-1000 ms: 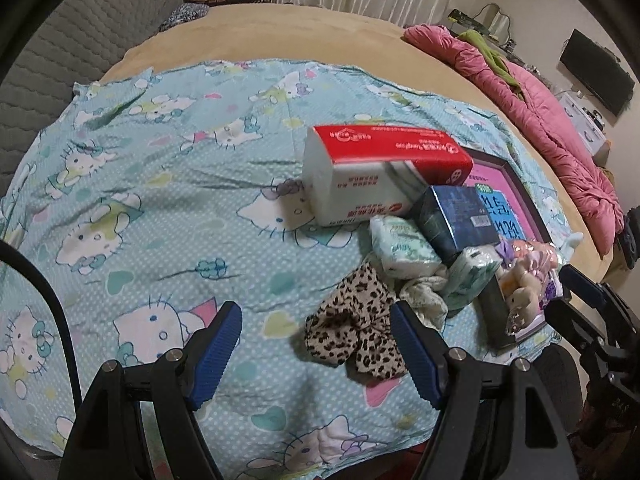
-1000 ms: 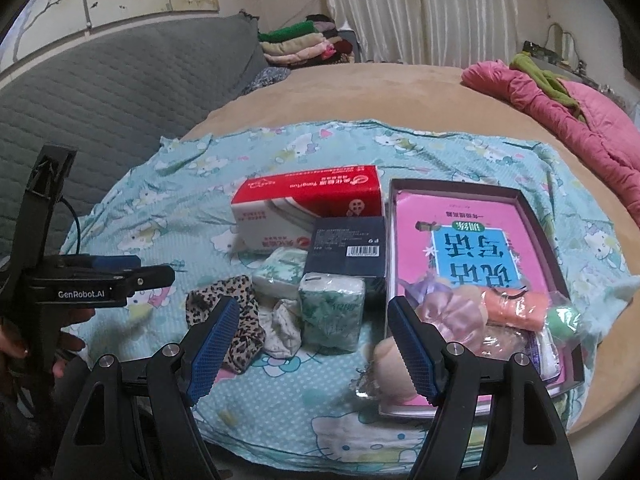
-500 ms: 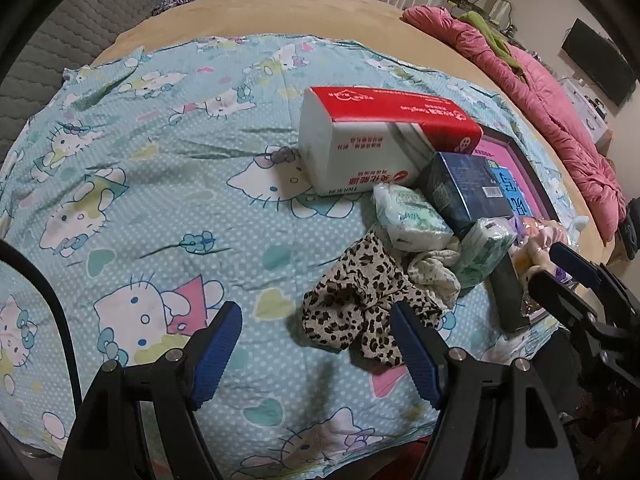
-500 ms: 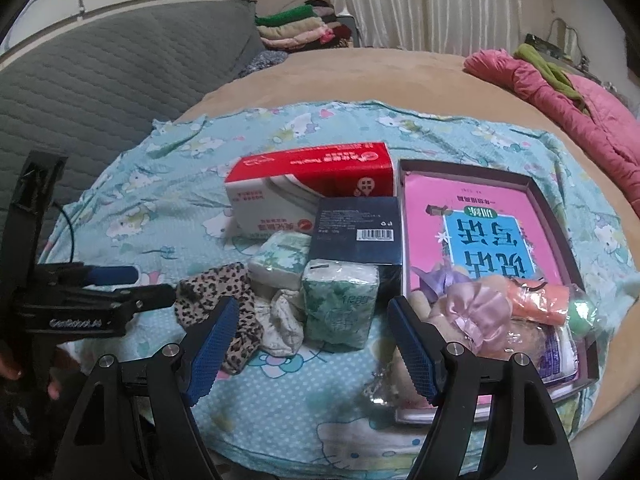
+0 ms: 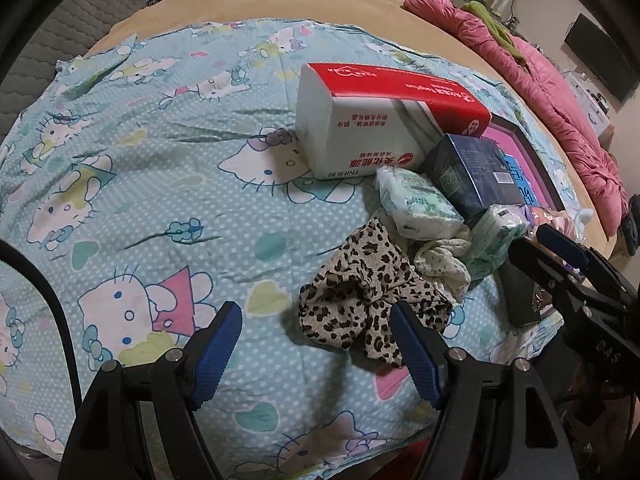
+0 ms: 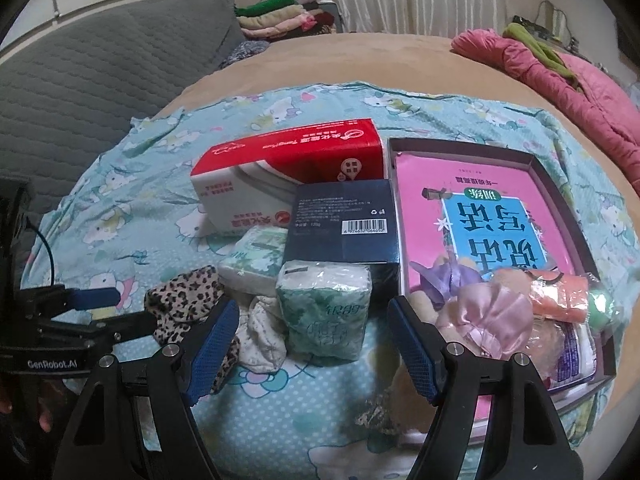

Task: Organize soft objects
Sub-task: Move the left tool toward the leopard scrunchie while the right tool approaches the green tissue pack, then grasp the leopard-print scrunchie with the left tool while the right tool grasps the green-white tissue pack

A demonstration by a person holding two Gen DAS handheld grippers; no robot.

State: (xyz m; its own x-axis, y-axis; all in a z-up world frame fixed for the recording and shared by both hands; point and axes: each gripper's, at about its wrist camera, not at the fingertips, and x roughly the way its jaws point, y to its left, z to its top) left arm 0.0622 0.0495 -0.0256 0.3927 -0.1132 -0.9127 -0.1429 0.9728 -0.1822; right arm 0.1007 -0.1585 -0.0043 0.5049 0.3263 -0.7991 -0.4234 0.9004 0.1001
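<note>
- Two grippers hang spread and empty: the left gripper beside the leopard-print scrunchie, the right gripper framing the green tissue pack.
- Centre each soft item between the pads, then close gently.

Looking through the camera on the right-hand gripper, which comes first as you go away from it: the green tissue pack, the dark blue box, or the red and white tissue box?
From the right gripper, which is open and holds nothing:
1. The green tissue pack, straight ahead between the fingers.
2. The dark blue box, right behind that pack.
3. The red and white tissue box, farther back and to the left.
</note>
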